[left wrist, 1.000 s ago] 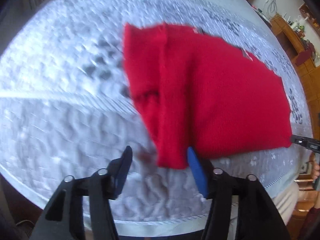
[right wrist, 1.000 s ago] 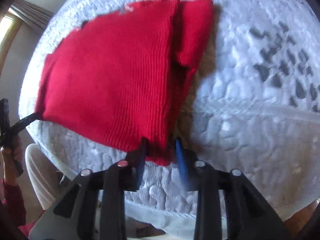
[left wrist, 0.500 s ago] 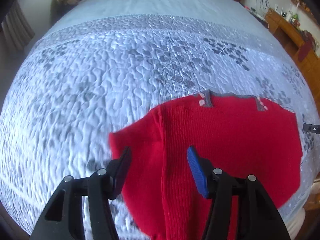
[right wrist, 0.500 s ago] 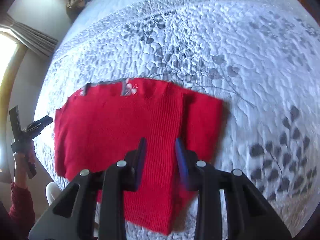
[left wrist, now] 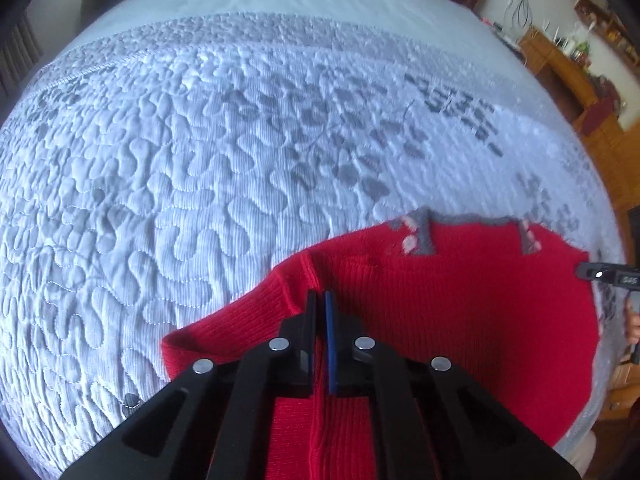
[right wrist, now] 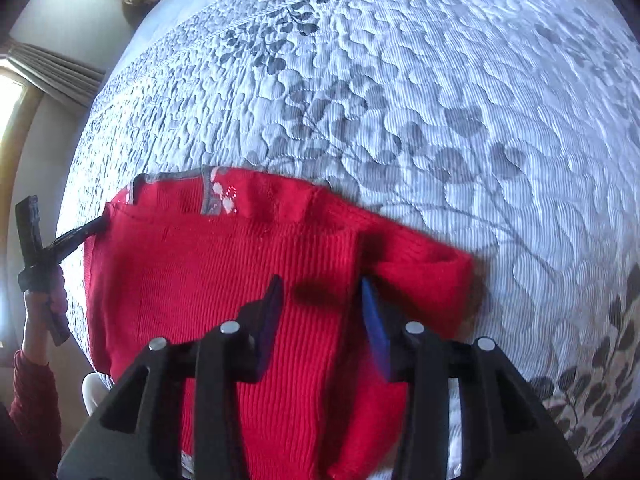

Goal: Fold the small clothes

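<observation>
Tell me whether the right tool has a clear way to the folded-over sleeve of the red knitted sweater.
Probably yes. The right tool hangs over the red knitted sweater, jaws opening with nothing pinched between them, and the folded-over sleeve lies uncovered beside its right finger on the quilted grey bedspread.

A pale blue quilted bedspread (left wrist: 168,168) with grey leaf print; beyond its far-right corner, a wooden dresser (left wrist: 568,76).
</observation>
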Available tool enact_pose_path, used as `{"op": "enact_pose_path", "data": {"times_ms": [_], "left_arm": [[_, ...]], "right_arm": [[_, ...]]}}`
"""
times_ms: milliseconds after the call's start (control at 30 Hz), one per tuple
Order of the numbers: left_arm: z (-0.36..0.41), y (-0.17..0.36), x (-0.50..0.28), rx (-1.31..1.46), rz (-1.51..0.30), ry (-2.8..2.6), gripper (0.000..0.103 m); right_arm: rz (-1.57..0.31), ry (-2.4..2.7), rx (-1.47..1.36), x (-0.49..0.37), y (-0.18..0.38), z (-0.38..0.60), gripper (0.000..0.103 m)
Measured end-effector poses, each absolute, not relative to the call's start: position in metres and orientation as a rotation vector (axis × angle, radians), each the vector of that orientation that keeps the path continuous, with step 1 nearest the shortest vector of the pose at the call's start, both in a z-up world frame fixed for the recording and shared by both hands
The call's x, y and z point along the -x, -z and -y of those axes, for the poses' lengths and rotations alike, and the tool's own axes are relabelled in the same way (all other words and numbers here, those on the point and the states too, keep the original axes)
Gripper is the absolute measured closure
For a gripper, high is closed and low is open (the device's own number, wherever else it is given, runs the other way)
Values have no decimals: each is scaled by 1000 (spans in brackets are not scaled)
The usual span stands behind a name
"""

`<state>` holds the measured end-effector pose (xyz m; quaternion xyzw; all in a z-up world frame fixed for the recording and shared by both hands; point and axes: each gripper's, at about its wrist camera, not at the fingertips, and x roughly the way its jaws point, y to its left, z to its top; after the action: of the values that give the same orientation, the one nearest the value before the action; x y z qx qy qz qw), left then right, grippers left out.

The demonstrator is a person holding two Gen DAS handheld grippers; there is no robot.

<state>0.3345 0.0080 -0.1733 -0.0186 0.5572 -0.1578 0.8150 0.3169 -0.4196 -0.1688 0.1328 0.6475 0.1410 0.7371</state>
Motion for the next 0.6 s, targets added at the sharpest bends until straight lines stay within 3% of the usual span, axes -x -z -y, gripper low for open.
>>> {"op": "enact_pose_path", "data": {"times_ms": [167,233,300,600], "left_arm": [[-9,153,-328,62,-1116,389,99],[-7,154,-329,44,-1121,384,99],[-8,156,-329,46,-1125,378,99],[-30,136,-335,173,-1055,375,99]], "right_arm": [[-1415,-332,-271,-320,168,413,63],[-1420,-321,-280,-322,170,413,71],[-1417,-324,-294,-323,171,414,98],[-1267,-345,-321,-332,122,427,100]]}}
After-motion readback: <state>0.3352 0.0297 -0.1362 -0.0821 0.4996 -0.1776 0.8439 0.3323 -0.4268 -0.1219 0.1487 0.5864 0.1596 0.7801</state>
